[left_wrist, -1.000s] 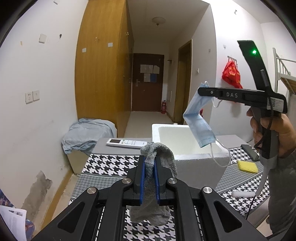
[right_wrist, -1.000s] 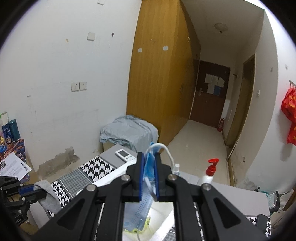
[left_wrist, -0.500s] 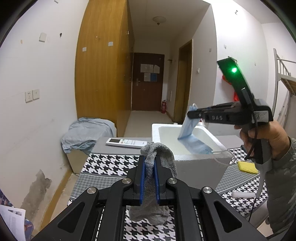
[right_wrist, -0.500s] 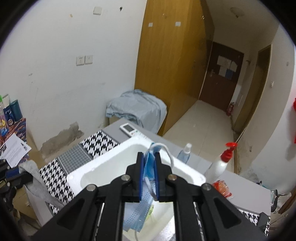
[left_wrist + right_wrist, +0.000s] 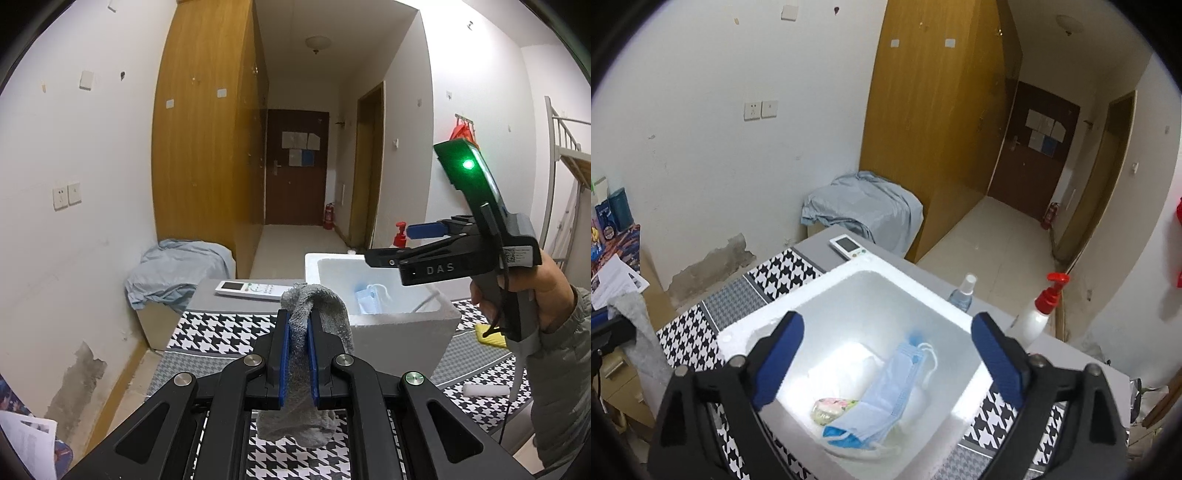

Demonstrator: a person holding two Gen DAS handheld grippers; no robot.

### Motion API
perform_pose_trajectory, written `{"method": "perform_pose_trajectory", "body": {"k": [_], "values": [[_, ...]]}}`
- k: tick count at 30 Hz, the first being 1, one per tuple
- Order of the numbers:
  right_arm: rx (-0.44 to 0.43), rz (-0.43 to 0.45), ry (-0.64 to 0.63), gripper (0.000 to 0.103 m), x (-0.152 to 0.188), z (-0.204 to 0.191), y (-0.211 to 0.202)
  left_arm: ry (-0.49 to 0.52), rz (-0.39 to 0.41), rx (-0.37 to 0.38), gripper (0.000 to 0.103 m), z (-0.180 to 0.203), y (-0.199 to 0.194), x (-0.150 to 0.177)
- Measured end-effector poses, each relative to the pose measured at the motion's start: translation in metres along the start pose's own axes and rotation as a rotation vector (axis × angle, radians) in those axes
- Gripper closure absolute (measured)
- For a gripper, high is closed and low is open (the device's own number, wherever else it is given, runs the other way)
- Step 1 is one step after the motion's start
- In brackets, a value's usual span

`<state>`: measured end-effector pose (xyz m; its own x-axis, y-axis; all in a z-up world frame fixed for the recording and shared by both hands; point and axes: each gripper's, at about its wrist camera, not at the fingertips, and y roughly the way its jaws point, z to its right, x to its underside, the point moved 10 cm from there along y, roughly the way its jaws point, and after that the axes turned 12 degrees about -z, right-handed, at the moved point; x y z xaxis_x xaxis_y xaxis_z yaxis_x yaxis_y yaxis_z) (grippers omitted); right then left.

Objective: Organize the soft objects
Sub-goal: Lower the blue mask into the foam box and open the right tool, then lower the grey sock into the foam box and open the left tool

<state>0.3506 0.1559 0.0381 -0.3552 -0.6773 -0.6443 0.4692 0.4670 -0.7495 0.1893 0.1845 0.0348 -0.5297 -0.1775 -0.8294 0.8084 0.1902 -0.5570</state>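
Observation:
My left gripper (image 5: 298, 332) is shut on a grey sock (image 5: 321, 306), which drapes over its fingertips and hangs below them above the houndstooth tablecloth. A white foam box (image 5: 399, 325) stands just beyond it. My right gripper (image 5: 886, 325) hovers over the box (image 5: 798, 295) with its jaws opening wide and nothing between them. A blue face mask (image 5: 894, 384) lies loose on the box floor beside a small floral bundle (image 5: 831, 406). In the left wrist view the right gripper (image 5: 395, 243) hangs above the mask (image 5: 369, 301), held by a hand in a grey sleeve.
A white remote control (image 5: 251, 290) lies left of the box. A red-topped pump bottle (image 5: 1041, 310) and a small spray bottle (image 5: 962, 291) stand behind it. A yellow sponge (image 5: 487, 334) and a white roll (image 5: 487, 389) lie at the right. Grey-blue cloth (image 5: 177, 266) covers a low box.
The right gripper came down over the foam box and opened; the blue mask left its pads and now lies in the box. The left gripper kept still with the sock.

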Motion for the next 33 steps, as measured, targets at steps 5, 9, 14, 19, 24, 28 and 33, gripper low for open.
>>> {"method": "perform_pose_trajectory", "body": {"k": [5,9,14,19,24,28,33], "values": [[-0.018,0.037,0.016,0.006,0.0,0.003,-0.013,0.006,0.005,-0.004,0.093,0.0,-0.002,-0.003],[-0.043,0.076,0.037,0.0,0.003,0.006,-0.027,0.008,0.01,-0.004,0.093,0.001,-0.003,-0.005],[-0.056,0.126,0.053,0.0,0.007,0.009,-0.045,0.023,0.022,-0.004,0.093,0.006,-0.008,-0.011],[-0.068,0.141,0.049,0.0,0.013,0.004,-0.053,0.035,0.027,0.002,0.093,0.011,-0.011,-0.017],[-0.074,0.156,0.047,0.0,0.023,0.002,-0.062,0.041,0.031,0.027,0.093,0.018,-0.014,-0.027],[-0.074,0.164,0.054,0.0,0.029,0.004,-0.068,0.059,0.034,0.034,0.093,0.023,-0.013,-0.038],[-0.056,0.182,0.079,0.0,0.038,0.013,-0.075,0.07,0.031,0.051,0.093,0.03,-0.011,-0.048]]}}
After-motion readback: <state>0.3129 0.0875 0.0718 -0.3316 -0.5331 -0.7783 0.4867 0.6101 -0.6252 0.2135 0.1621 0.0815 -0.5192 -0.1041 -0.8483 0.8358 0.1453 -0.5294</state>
